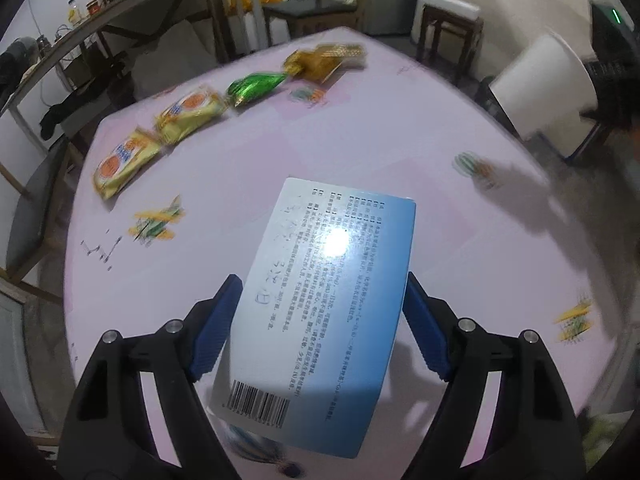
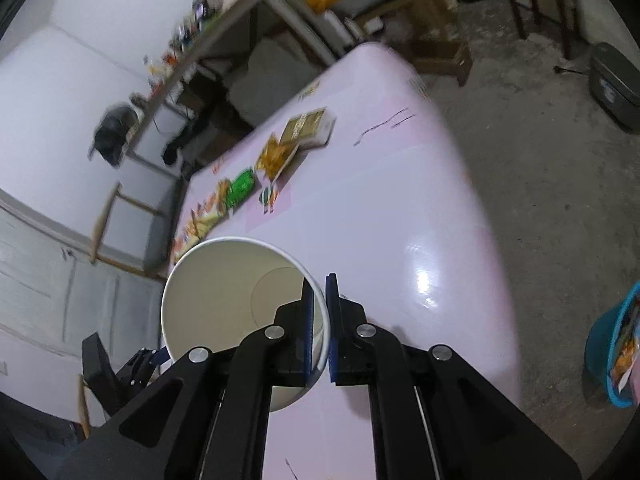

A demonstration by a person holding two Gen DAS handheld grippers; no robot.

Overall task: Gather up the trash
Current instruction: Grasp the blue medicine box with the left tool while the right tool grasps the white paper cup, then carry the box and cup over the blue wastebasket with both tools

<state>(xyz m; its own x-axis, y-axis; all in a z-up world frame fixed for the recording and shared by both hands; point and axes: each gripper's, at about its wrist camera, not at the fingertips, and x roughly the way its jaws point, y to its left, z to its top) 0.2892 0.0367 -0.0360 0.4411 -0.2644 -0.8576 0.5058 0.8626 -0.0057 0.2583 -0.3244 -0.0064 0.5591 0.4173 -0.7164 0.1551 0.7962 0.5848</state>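
My left gripper [image 1: 320, 280] is shut on a blue and white box [image 1: 320, 312] with printed text and a barcode, held above the pink table [image 1: 360, 140]. My right gripper [image 2: 319, 280] is shut on the rim of a white paper cup [image 2: 224, 300], one finger inside and one outside, held over the table's near left edge [image 2: 380, 220]. Two yellow snack packets [image 1: 160, 136], a green wrapper [image 1: 254, 87] and a gold wrapper [image 1: 320, 60] lie in a row along the far left of the table. The row also shows in the right wrist view [image 2: 240, 188].
A white bin [image 1: 548, 88] stands beside the table on the right. A teal basket [image 2: 616, 352] with wrappers sits on the floor. A long shelf [image 1: 100, 12], chairs [image 1: 448, 28] and a grey floor unit [image 2: 616, 84] surround the table.
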